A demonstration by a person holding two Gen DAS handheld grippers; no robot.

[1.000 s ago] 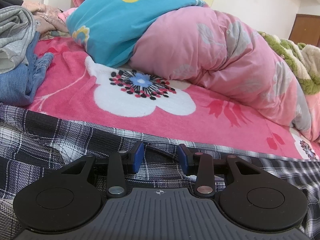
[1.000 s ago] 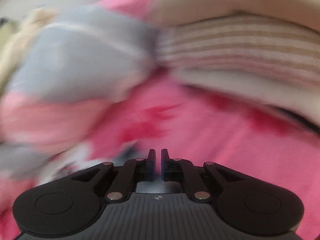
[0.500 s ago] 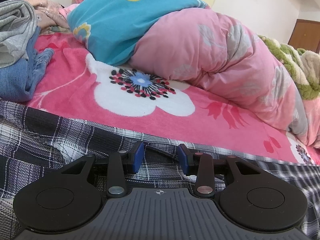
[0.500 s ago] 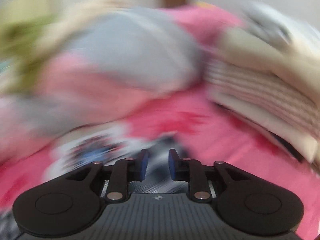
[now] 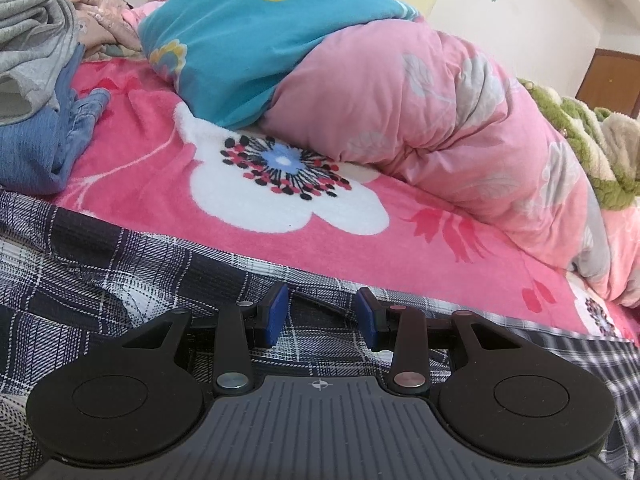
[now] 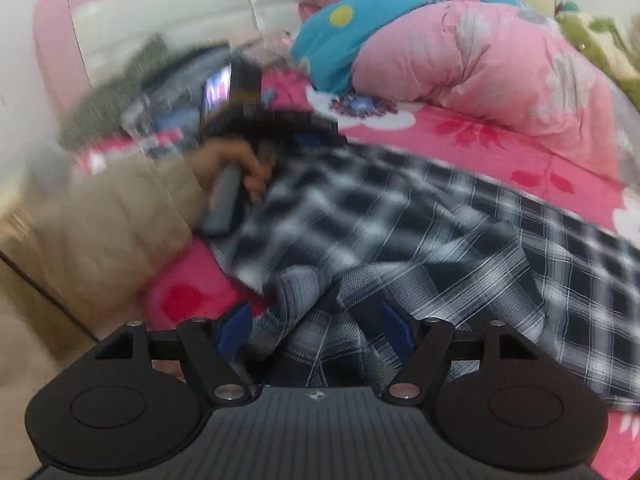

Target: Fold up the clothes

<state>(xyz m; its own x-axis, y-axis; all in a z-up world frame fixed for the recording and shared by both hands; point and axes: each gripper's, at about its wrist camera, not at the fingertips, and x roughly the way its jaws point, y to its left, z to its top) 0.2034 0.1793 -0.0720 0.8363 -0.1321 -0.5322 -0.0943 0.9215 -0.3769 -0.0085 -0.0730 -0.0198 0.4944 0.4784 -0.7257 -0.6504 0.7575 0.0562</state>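
Both pairs of jaws stand partly apart with plaid cloth showing between them. The left gripper (image 5: 320, 314) sits low over the far edge of the plaid shirt (image 6: 420, 232), its blue pads clear of the fabric on either side, so it is released and grips nothing. The right gripper (image 6: 316, 330) has just been opening its jaws; a bunched fold of the shirt rises into the gap, but the picture is smeared and I cannot tell whether the pads press on it. The shirt lies spread and rumpled across the pink flowered blanket (image 5: 240, 240), with the pink quilt (image 5: 420, 112) and a blue cushion (image 5: 248, 40) heaped beyond it and a pile of jeans and grey clothes (image 5: 36, 92) near its left end. The main risk, as I judge it, is a bad pick: closing on that crumpled bunch could catch several layers at once, so that the fold comes out crooked. If the left gripper closes where it is, it may pinch the blanket's pile along with the thin hem and drag both. A wide sweep could also carry the shirt against the clothes pile or the quilt.
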